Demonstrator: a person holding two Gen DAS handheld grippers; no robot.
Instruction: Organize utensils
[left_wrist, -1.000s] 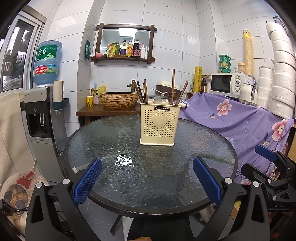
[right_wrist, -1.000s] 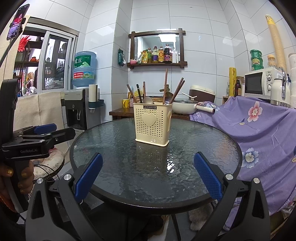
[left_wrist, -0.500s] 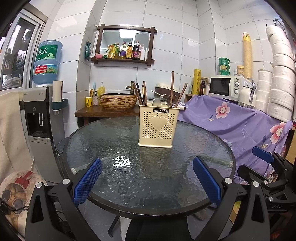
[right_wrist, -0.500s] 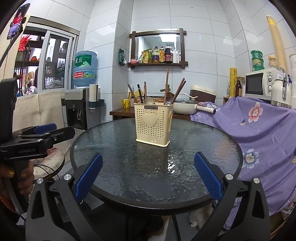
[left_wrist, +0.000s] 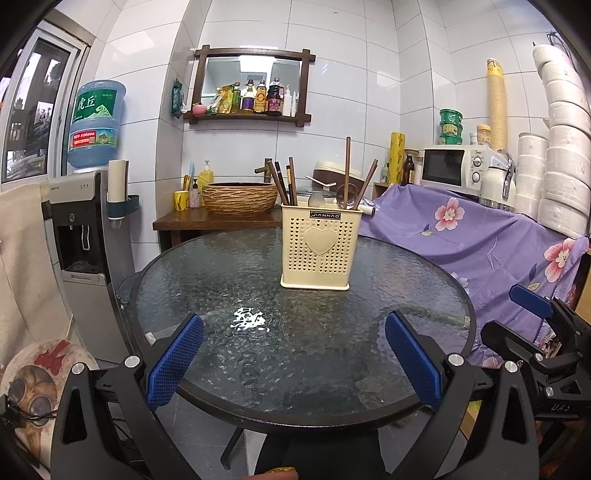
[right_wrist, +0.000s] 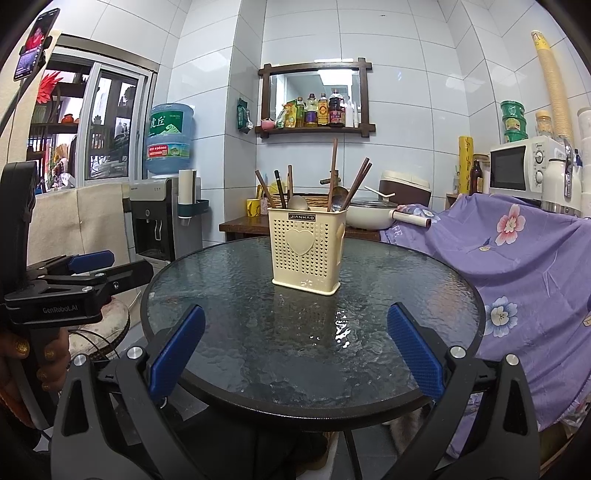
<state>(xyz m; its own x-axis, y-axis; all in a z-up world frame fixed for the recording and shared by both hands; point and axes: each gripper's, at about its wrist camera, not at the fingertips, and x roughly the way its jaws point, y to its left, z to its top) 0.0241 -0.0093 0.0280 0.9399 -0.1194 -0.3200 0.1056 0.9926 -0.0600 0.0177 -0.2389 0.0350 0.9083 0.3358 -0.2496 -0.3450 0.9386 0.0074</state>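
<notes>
Right now both grippers hover at the near edge of the round glass surface (left_wrist: 221, 280), fingers apart, nothing in them: left gripper (left_wrist: 295, 354), right gripper (right_wrist: 295, 347). Cream utensil holder (left_wrist: 319, 251) stands upright toward the far side w/ chopsticks (left_wrist: 347, 170) & spoons (right_wrist: 297, 203) sticking up

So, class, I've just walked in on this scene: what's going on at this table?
A person holds two handheld grippers at the near edge of a round glass table. The left gripper and the right gripper are both open and hold nothing. A cream utensil holder stands upright on the table, with chopsticks and spoons in it. Neither gripper touches it, and no utensil lies loose on the glass.
</notes>
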